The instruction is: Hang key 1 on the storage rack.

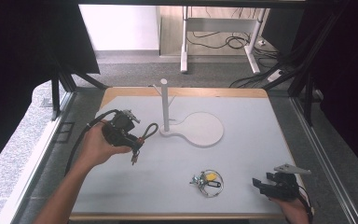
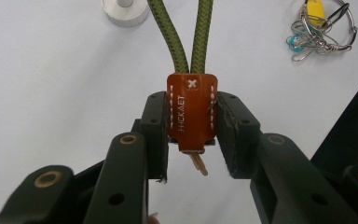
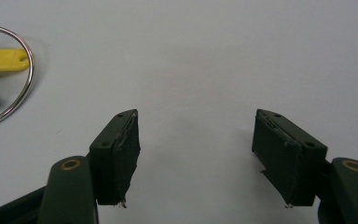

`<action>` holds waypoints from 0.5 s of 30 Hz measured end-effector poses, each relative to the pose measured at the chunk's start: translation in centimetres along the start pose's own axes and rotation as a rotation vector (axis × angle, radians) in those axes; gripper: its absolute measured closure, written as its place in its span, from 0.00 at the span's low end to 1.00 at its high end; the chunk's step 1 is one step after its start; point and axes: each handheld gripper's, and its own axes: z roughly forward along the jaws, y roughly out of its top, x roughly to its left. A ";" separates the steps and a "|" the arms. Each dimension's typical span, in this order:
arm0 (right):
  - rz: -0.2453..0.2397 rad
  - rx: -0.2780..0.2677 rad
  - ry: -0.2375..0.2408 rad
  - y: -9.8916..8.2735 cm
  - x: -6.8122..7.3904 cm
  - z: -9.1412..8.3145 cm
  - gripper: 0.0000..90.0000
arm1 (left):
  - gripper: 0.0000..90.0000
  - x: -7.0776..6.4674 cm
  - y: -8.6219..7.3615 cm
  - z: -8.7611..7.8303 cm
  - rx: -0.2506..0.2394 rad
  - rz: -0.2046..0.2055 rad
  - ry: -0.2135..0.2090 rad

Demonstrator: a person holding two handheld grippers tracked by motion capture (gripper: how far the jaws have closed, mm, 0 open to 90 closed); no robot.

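Observation:
My left gripper (image 2: 192, 137) is shut on the brown leather tab (image 2: 192, 109) of a keychain; its olive-green rope loop (image 2: 173, 39) runs out ahead of the jaws and a small key (image 2: 198, 164) hangs under the tab. In the high view the left gripper (image 1: 134, 143) is held above the table's left half, and the rope loop (image 1: 150, 131) points toward a white stand (image 1: 164, 105). My right gripper (image 1: 261, 185) rests open near the front right corner, with nothing between its jaws (image 3: 196, 149). A metal key ring (image 1: 207, 182) with a yellow tag (image 3: 2, 60) lies to its left.
The stand's round white base (image 1: 204, 129) sits mid-table, and its foot (image 2: 125, 11) lies just beyond the loop. The bunch of rings and clips (image 2: 319, 29) is off to the side. Black frame posts flank the table.

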 end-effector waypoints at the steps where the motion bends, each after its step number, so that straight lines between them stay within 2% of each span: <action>1: 0.000 0.000 0.000 0.0 0.0 0.0 0.36 | 0.73 0.0 0.0 0.0 0.000 0.000 0.000; 15: -0.006 0.007 -0.002 0.0 0.1 0.2 0.36 | 0.73 0.3 0.4 0.1 0.007 0.005 0.000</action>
